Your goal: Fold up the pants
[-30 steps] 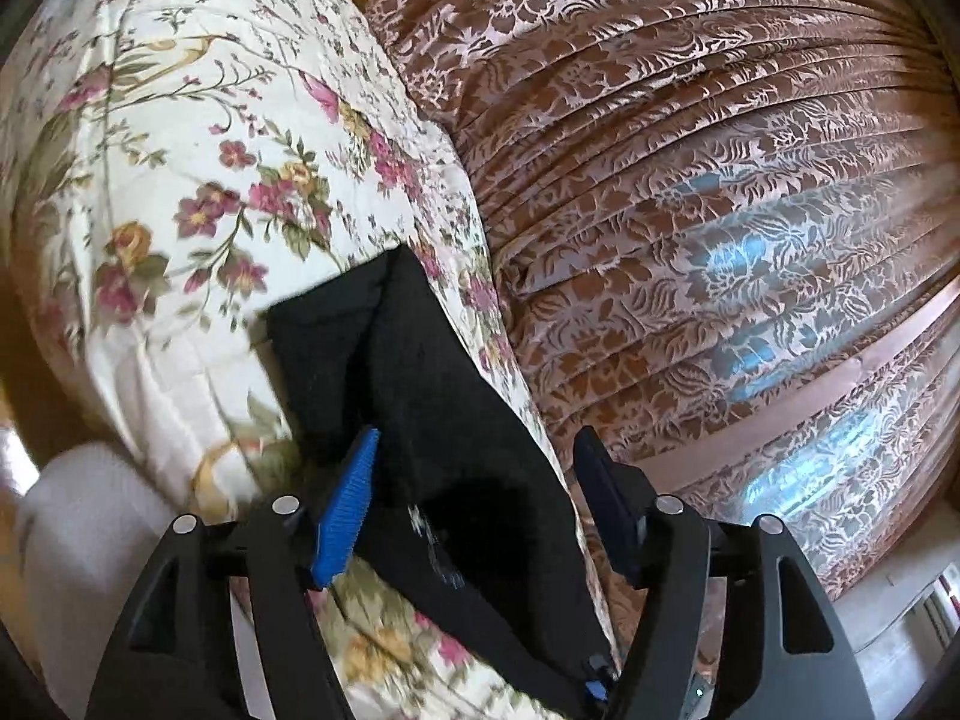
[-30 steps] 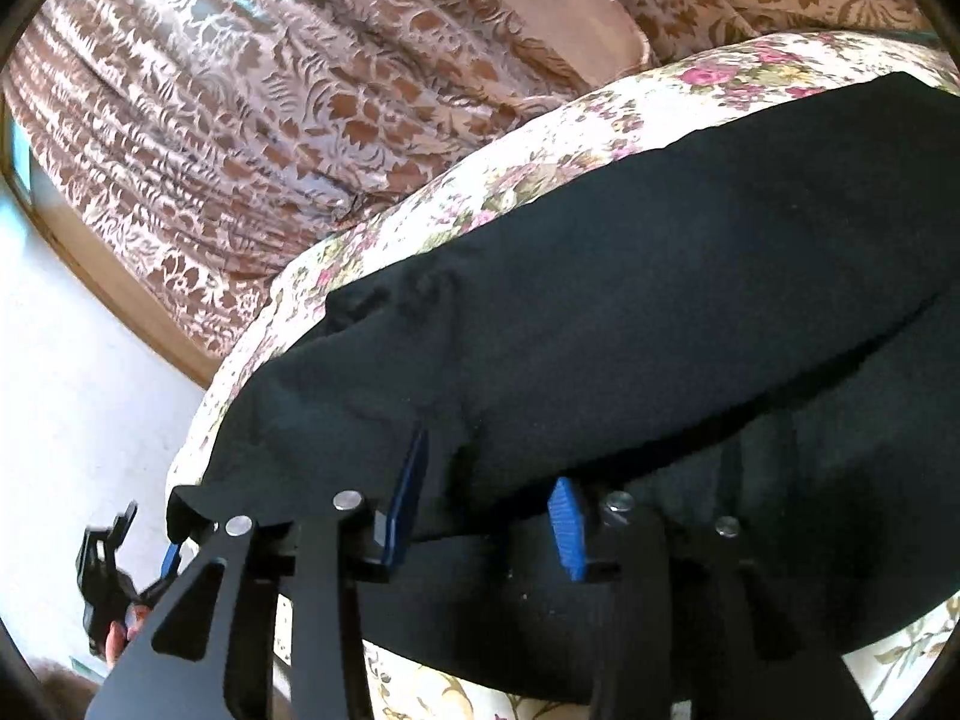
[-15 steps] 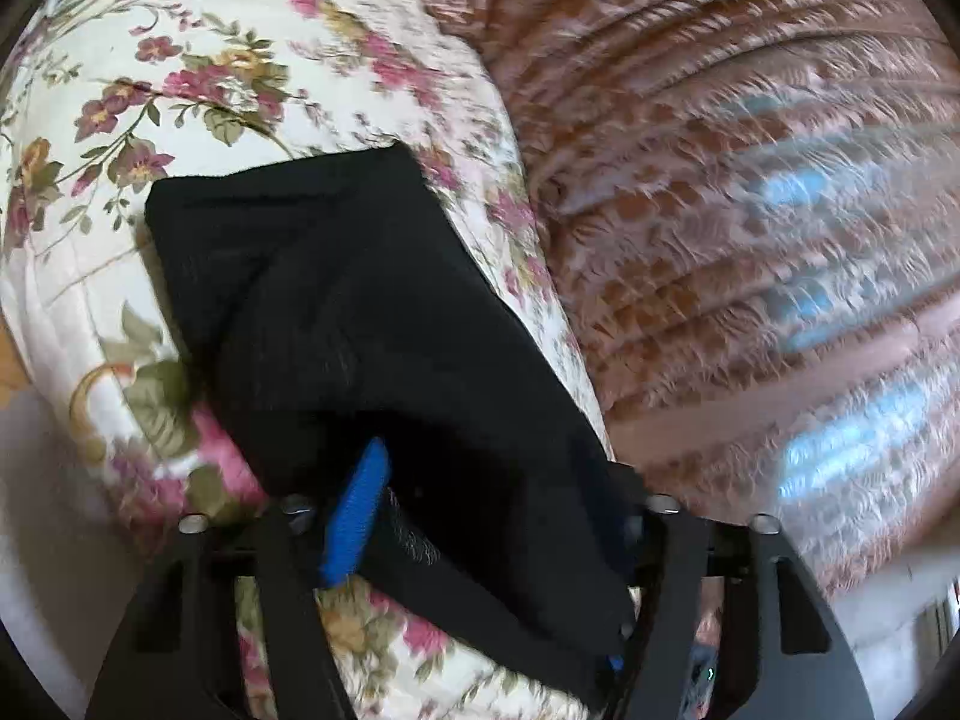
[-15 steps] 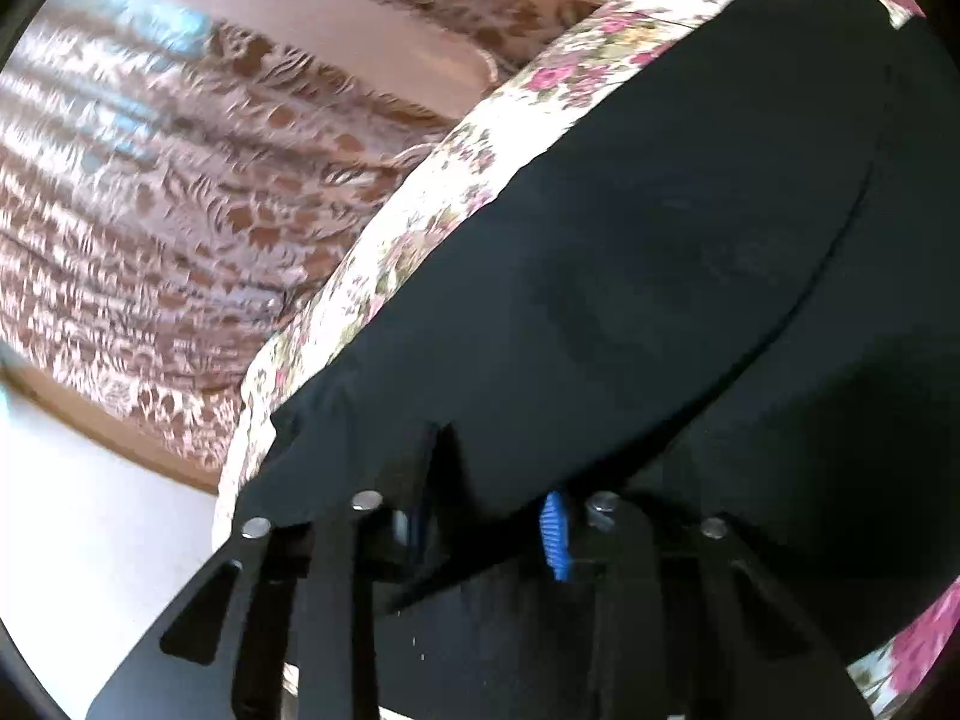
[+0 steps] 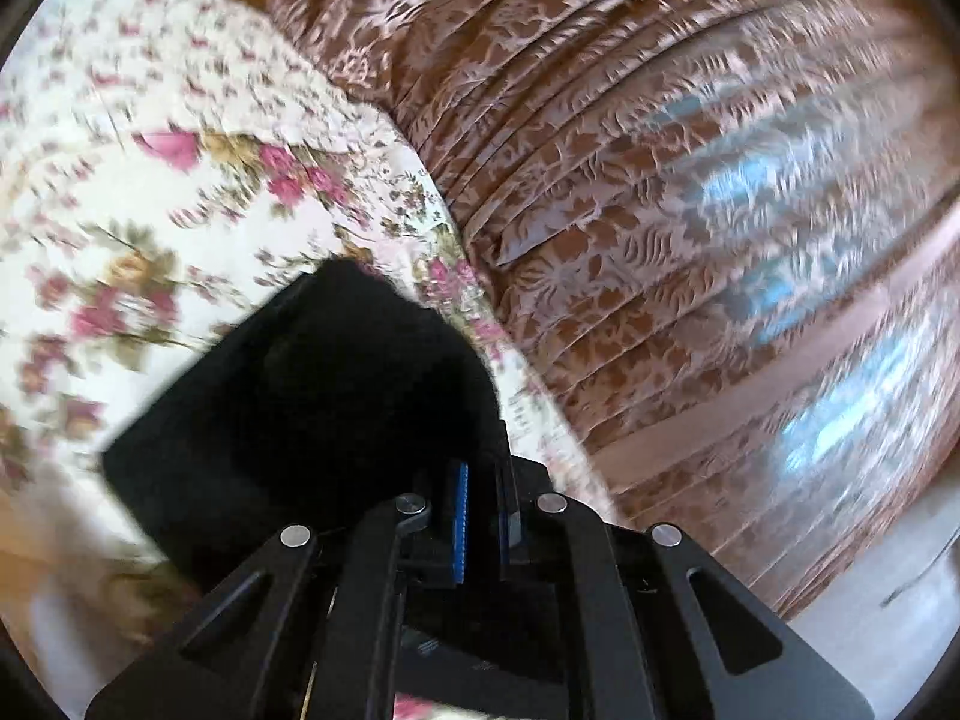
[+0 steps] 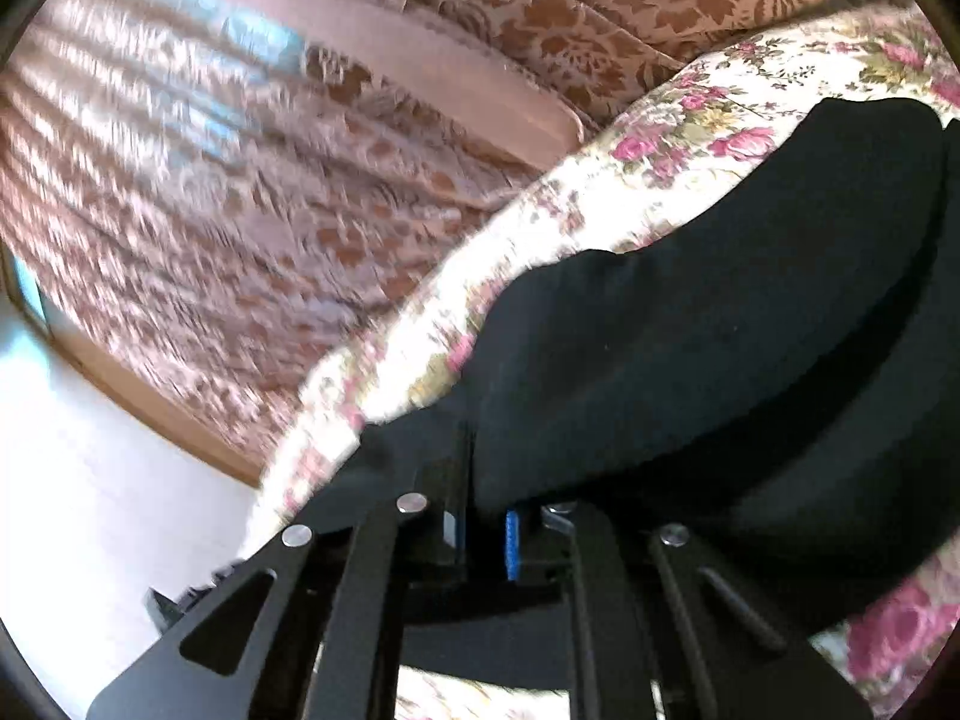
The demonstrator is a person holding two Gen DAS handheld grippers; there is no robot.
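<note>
Floral bedspread (image 5: 180,192) covers the bed, black pants (image 6: 720,312) lying across it, brown patterned curtains (image 5: 690,180) just beside.

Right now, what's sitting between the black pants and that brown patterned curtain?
In the left wrist view, only a strip of flowered bedspread separates the black pants from the brown curtain. The right wrist view shows the same.

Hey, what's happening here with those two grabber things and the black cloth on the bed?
A person is folding black pants on a floral bedspread, holding a gripper in each hand. The left gripper and the right gripper have both just closed and now pinch an edge of the fabric, which looks raised off the bed. Patterned brown curtains hang behind. The fold is not yet laid over.
</note>
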